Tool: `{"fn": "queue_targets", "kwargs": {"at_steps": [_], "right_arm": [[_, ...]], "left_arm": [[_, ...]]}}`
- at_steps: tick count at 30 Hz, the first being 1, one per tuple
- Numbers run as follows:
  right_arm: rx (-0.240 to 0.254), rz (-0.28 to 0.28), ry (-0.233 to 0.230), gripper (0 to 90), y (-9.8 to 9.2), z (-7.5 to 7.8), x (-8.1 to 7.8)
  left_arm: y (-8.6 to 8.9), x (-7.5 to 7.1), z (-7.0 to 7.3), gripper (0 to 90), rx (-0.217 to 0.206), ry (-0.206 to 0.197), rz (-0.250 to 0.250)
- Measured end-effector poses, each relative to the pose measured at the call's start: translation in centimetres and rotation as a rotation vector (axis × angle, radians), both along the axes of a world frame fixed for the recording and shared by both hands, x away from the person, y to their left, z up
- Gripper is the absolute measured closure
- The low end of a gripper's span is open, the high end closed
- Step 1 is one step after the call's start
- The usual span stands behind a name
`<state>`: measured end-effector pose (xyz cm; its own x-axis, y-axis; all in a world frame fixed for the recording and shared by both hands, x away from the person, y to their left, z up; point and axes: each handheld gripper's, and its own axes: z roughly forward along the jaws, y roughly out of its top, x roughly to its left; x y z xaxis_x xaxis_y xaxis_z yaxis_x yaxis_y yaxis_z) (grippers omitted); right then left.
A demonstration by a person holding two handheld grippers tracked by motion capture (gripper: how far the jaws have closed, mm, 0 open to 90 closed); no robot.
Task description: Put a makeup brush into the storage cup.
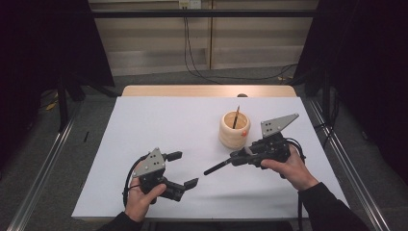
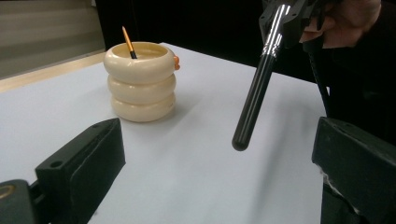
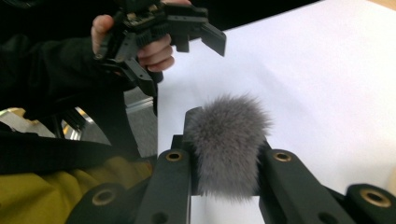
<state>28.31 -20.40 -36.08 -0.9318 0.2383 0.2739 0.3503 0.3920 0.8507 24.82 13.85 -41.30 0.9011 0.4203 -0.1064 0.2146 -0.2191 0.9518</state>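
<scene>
- Holding a makeup brush in my right tool, I see the jaws clamped together on it at the lower right of centre in the high view.
- In the right gripper view, the brush's grey bristle tuft sits between my two jaws at the lower centre of the frame.
- The dark handle projects from the right tool toward the lower left in the high view, its free end above the white tabletop; I cannot tell whether it touches.
- In the left gripper view, the handle slopes down from the upper right to the centre of the frame.
- My left tool is at the lower left of the high view, jaws apart with nothing between them.
- A cream ribbed holder stands upright right of centre in the high view, just beside the right tool.
- A thin pencil-like stick leans inside the holder.
- A small orange item sits on the holder's right side.
</scene>
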Motion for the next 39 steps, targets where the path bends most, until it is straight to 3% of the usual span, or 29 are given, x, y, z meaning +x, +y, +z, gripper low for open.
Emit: {"fn": "queue_targets", "kwargs": {"at_steps": [11,20,31,39], "right_arm": [[-0.125,-0.005,0.046,78.5,0.6,0.4,0.8],[-0.230,-0.004,0.067,78.5,1.4,0.9,1.4],[-0.346,0.010,0.098,78.5,2.4,1.0,1.9],[-0.387,0.014,0.106,78.4,3.0,0.9,2.1]], "left_arm": [[-0.2,0.0,-0.1,2.5,0.026,-0.011,-0.015],[-0.4,0.1,-0.1,2.8,0.010,-0.009,-0.022],[-1.4,0.3,-0.5,3.3,0.046,-0.005,-0.045],[-2.2,0.7,-0.6,4.3,0.061,0.014,-0.054]]}}
